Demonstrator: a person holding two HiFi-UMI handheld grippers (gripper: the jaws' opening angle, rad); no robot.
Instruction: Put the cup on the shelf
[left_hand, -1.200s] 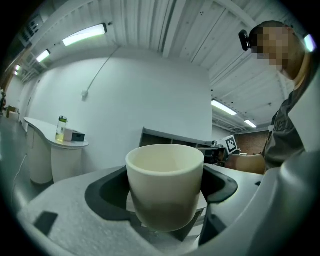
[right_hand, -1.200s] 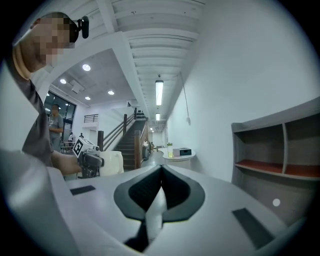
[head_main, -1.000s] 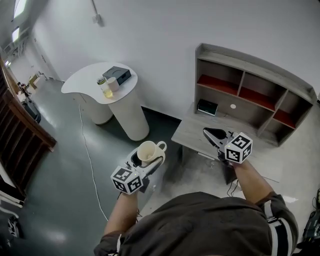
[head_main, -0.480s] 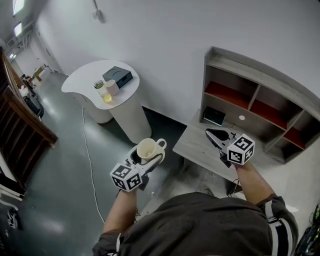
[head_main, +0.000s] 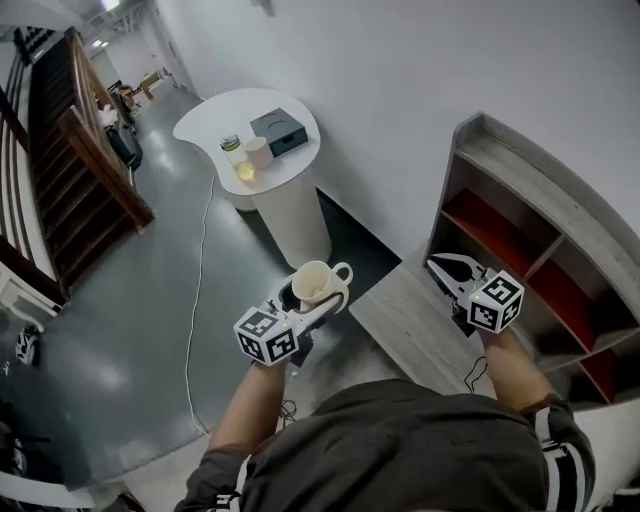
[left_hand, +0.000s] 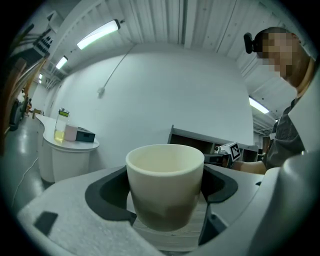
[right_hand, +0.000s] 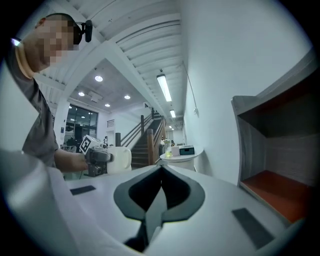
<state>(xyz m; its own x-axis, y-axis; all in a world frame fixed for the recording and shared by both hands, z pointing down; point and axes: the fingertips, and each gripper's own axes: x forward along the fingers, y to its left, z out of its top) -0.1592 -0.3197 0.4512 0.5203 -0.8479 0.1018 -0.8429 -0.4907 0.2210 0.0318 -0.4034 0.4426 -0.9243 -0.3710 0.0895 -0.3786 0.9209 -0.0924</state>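
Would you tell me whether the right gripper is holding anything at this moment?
No, the right gripper has its jaws shut together with nothing between them.

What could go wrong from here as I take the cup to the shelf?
1. The fingers of the left gripper hold the cream ceramic cup only around its lower body, over the grey floor; a tilt could let it slip and break.
2. The shut, empty right gripper hovers between the cup and the grey wooden shelf with red compartment floors; it may block the path or get bumped.
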